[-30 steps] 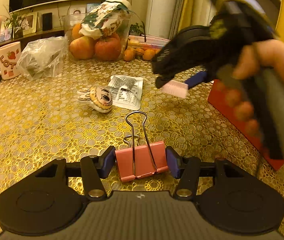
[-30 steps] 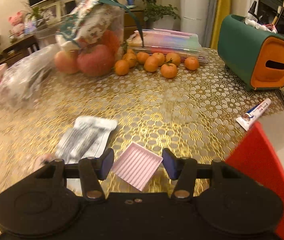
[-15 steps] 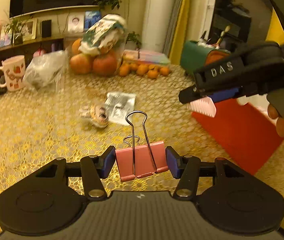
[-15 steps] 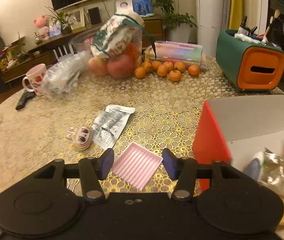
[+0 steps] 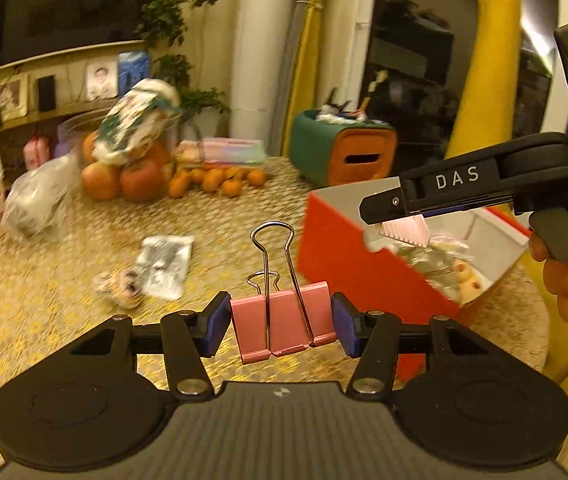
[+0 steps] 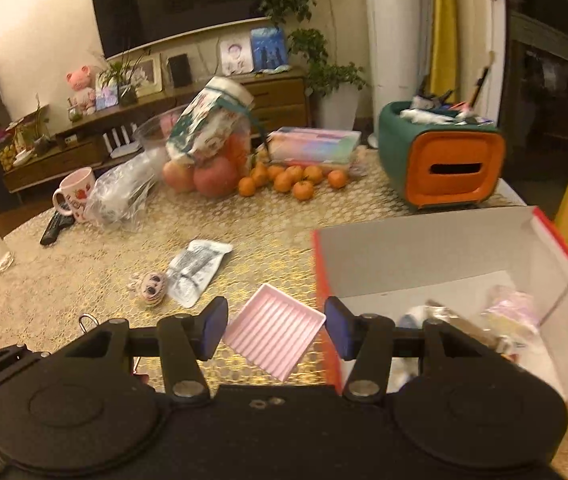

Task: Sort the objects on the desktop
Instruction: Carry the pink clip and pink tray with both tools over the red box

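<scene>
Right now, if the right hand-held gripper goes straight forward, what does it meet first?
Probably the near corner of the red box, just ahead of the pink tray held by the right hand-held gripper; depth is unclear.

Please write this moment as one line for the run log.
left gripper: shut on pink metal binder clip | right gripper: shut on pink ribbed plastic tray | red open cardboard box: beside tray

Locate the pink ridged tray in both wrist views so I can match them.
Left wrist: pink ridged tray at right of centre, under the right gripper, above the red box.
Right wrist: tray at bottom centre between the fingers.
Shared landmark: green-and-orange organizer.
</scene>
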